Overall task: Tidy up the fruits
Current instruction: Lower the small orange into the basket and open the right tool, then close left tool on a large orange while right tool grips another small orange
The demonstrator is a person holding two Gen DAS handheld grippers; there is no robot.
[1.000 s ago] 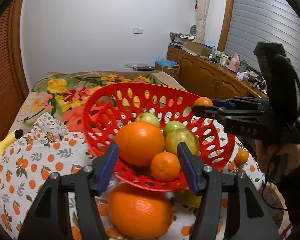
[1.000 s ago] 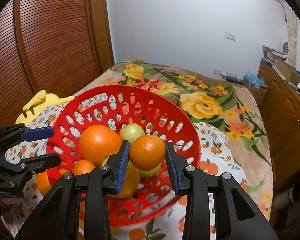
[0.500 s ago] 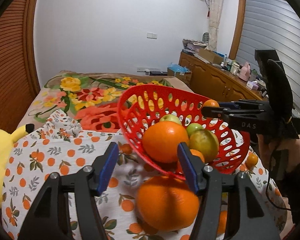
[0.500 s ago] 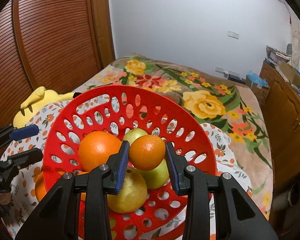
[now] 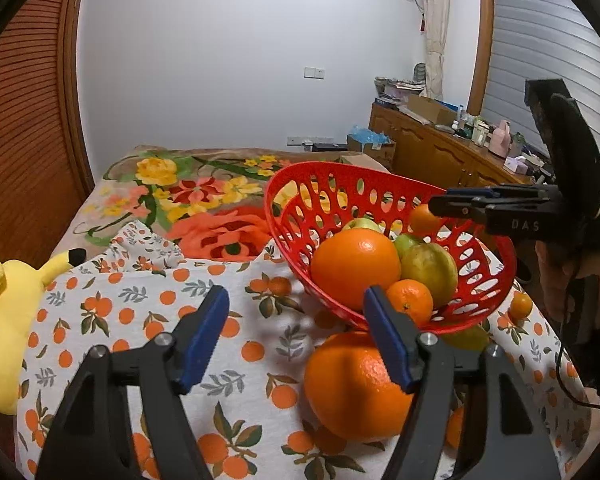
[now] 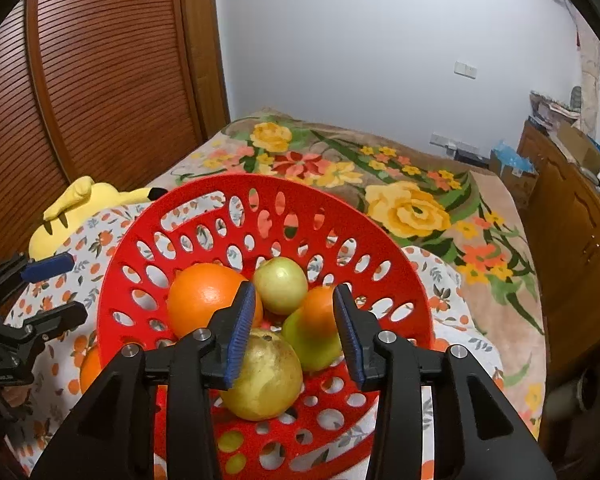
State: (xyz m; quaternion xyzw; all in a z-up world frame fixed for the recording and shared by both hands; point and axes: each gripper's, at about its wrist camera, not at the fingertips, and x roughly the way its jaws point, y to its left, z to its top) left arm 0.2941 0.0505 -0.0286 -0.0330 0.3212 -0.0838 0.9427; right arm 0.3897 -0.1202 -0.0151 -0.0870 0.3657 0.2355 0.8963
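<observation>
— What has moved since a moment ago?

— My left tongs (image 5: pixel 296 332) have slid left off the red basket (image 5: pixel 380 188) and have just been opening; they now stand apart with nothing between them, over the orange-print cloth (image 5: pixel 140 300) on the bed. The big orange (image 5: pixel 352 388) on the cloth sits just beside my right-hand blue pad. My right tongs (image 6: pixel 294 330) were clamped on the small orange (image 6: pixel 318 312); they have just been opening.

— Is it let go?

— I think so: it lies in the basket on the green fruit (image 6: pixel 312 344), between the pads, though the right pad hides its edge, so I cannot swear they are clear of it.

— What else is in there?

— A large orange (image 6: pixel 204 300), a pale apple (image 6: pixel 280 284) and a yellow-brown fruit (image 6: pixel 266 376). A yellow plush toy (image 5: pixel 4 308) lies at the left.
</observation>
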